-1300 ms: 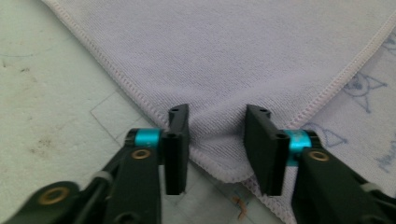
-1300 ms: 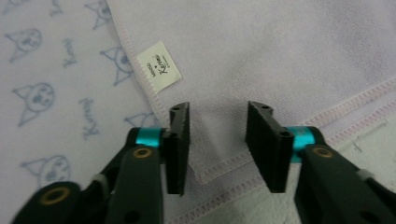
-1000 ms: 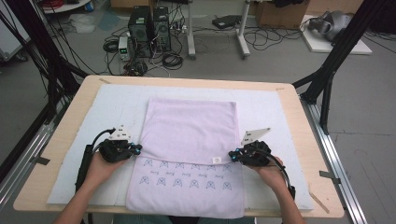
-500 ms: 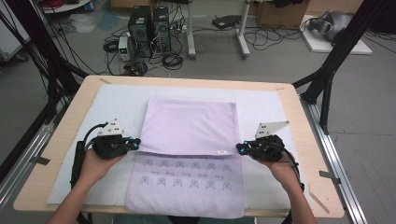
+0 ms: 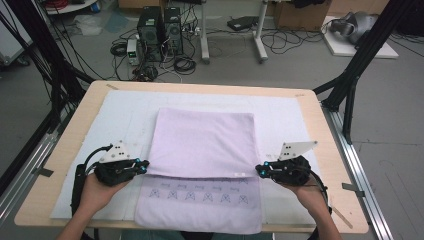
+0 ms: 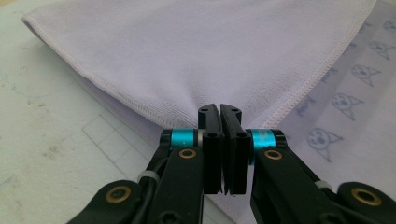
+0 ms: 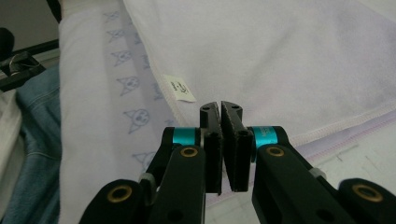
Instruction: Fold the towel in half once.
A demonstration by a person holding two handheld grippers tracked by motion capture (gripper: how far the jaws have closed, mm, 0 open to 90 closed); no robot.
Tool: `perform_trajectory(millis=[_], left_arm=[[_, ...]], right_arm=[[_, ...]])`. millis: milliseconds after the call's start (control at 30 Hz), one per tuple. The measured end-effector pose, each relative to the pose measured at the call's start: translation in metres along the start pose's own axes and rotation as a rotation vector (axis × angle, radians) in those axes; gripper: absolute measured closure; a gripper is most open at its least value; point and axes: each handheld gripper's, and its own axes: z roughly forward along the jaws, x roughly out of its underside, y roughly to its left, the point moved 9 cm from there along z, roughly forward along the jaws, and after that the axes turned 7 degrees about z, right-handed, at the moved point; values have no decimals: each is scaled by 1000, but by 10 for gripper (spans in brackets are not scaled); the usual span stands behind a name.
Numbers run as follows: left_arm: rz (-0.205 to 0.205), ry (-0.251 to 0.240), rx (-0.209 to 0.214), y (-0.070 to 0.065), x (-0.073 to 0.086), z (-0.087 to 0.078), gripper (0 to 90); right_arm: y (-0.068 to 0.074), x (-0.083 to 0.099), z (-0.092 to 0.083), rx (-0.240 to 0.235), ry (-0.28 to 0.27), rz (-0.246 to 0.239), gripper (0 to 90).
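A lavender towel (image 5: 205, 140) lies folded on the white mat, its plain upper layer over a lower layer printed with small faces (image 5: 200, 205). My left gripper (image 5: 142, 167) is shut on the upper layer's near left corner, and the hems meet at its jaws (image 6: 219, 108). At the near right corner my right gripper (image 5: 260, 171) is shut in the same way (image 7: 219, 106), beside a small white label (image 7: 180, 87). Both corners are hidden behind the black jaws. The cloth (image 6: 210, 51) looks slightly lifted off the layer below.
The white mat (image 5: 125, 115) covers a wooden table (image 5: 60, 150) with bare edges all round. Black frame legs (image 5: 350, 85) stand at the back corners, and computers and cables (image 5: 160, 30) sit on the floor beyond. The person's blue trousers (image 7: 32, 154) are at the near edge.
Both grippers shifted a little outward and then back toward me, staying at the upper layer's near corners. The towel's outline has barely changed.
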Motion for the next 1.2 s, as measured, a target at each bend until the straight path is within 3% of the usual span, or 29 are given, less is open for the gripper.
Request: perform_trajectory(millis=[400,567,600,667,733,833,1067,1200], left_arm=[[15,-27,20,-35,7,-25,871],[26,-20,63,-57,17,-36,870],[28,-17,78,-62,20,-36,861],[26,-5,89,-66,24,-33,759],[13,0,79,-59,24,-29,656],[-1,-14,46,-43,17,-19,600],[-13,-28,17,-9,-1,6,514],[-47,-41,-23,13,-11,17,476]], right_arm=[[32,8,-19,-38,-11,-31,873],[50,22,-22,-72,22,-57,872],[53,26,-22,-89,31,-60,859],[57,34,-22,-133,42,-41,759],[52,37,-20,-136,42,-9,718],[37,33,-14,-90,38,9,677],[-11,10,8,13,35,43,605],[-33,-4,14,54,35,57,582]])
